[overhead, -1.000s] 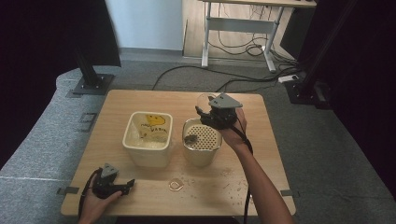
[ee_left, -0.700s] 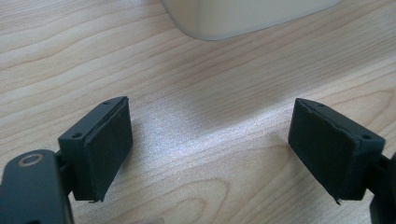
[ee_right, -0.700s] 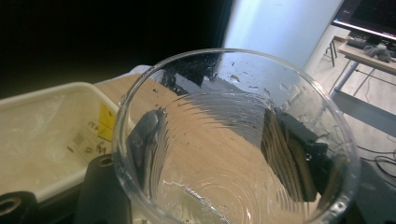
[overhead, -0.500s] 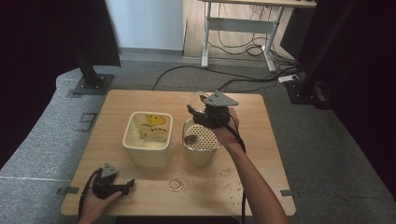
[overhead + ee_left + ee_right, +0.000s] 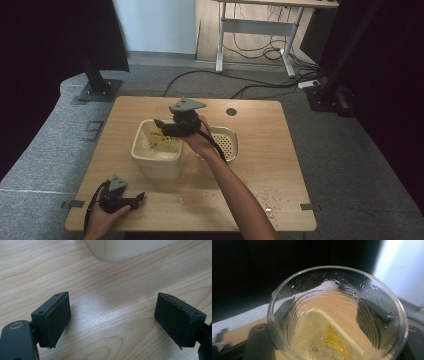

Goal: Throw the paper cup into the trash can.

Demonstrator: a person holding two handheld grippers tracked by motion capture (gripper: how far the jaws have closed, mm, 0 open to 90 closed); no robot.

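Observation:
My right gripper [image 5: 164, 125] hangs over the cream tub [image 5: 156, 156], shut on a clear plastic cup [image 5: 337, 315]. The cup lies tilted, mouth toward the camera, with small specks stuck to its wet wall. Through it show the tub's pale inside and a yellow print. Just right of the tub, partly behind the forearm, sits a white perforated strainer [image 5: 226, 143]. My left gripper [image 5: 136, 198] rests on the table near the front left corner. Its jaws stand wide open over bare wood [image 5: 112, 320], and the tub's lower edge [image 5: 130, 250] lies just ahead.
The wooden table [image 5: 265, 165] has scattered crumbs [image 5: 272, 200] near its front right and a round cable hole [image 5: 231, 111] at the back. Black stands and cables sit on the grey floor around it.
The right gripper has carried the cup leftward, from above the strainer to above the cream tub. The left gripper has stayed where it was.

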